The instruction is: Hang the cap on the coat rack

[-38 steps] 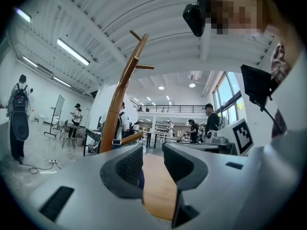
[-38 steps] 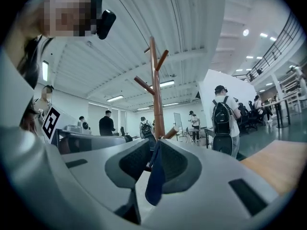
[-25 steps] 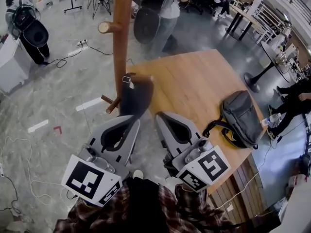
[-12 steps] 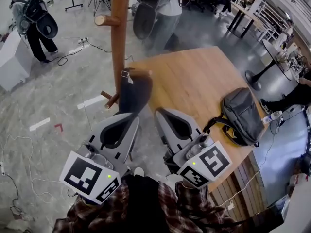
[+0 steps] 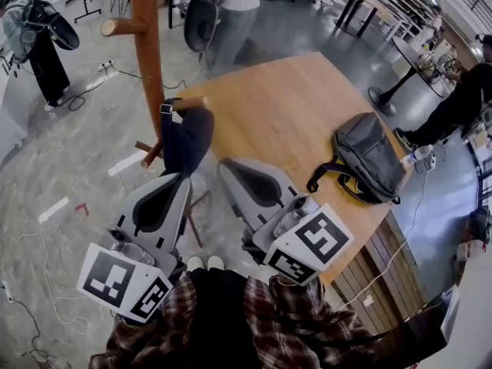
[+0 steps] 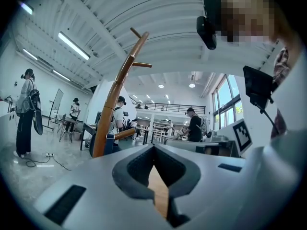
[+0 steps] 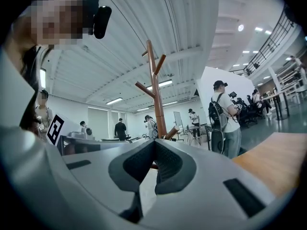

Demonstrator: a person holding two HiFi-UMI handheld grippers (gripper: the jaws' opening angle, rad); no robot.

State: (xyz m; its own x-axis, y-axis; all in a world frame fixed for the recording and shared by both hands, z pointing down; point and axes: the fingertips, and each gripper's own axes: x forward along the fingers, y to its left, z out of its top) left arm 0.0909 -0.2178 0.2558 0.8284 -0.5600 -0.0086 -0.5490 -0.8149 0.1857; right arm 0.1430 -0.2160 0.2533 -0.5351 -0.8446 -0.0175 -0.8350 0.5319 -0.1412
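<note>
A dark cap hangs from a short peg of the wooden coat rack, its strap buckle against the pole. My left gripper is just below and in front of the cap, apart from it, shut with nothing in it. Beside it, my right gripper is also shut and empty, over the table's near corner. In the left gripper view the shut jaws point toward the rack pole and the peg. The right gripper view shows the closed gripper below the rack.
A grey backpack lies on the wooden table at the right. Several people stand around on the grey floor, one at the far left, one beyond the table. Cables trail across the floor.
The head view has swung, so the rack, cap and table now sit further left in the picture. Both grippers stay shut near the hanging cap, which has not moved on its peg.
</note>
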